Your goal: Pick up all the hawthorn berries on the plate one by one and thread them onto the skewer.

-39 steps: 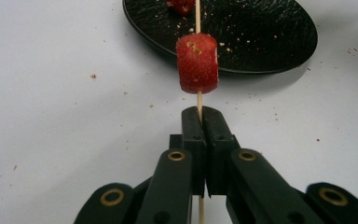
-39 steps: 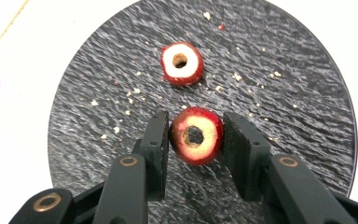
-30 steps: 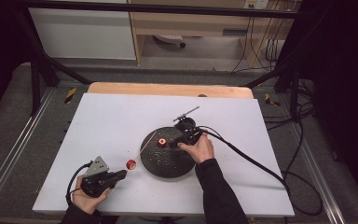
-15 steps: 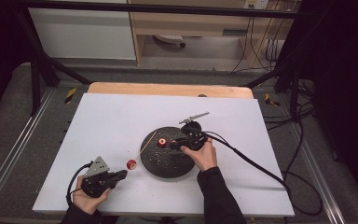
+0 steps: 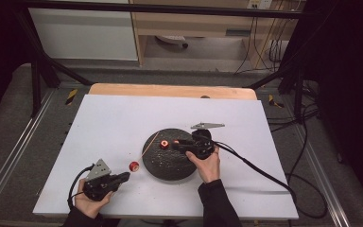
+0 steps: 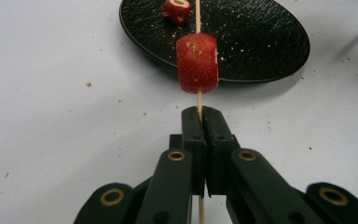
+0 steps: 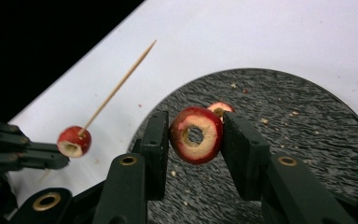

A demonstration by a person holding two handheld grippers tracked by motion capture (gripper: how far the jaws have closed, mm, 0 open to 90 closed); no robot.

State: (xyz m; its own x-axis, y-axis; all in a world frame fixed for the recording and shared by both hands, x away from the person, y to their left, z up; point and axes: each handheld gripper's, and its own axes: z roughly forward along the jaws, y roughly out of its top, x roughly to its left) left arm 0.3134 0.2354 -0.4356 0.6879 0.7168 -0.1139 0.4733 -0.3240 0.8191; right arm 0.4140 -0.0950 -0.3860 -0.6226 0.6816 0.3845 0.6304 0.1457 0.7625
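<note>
The white rectangular table (image 5: 123,118) carries a round black textured plate (image 5: 170,165) holding one cored red fruit piece (image 6: 177,10). Right tongs (image 7: 195,135) are clamped on a cored red fruit ring (image 7: 196,135) above the plate. Left tongs (image 6: 200,116) are clamped on a thin wooden skewer (image 6: 197,14) bearing another red fruit piece (image 6: 196,63), just beside the plate.

we see a black plate (image 5: 168,163) with a rough pebbled texture, flecked with pale crumbs, on a white table (image 5: 118,123) edged in light wood at the far side. the cored fruit ring (image 7: 196,134) is red-skinned with tan flesh; the fruit piece (image 6: 196,63) on the pale wooden skewer (image 7: 119,86) is red, speckled tan. both grippers' jaws are black with brass rivets.
</note>
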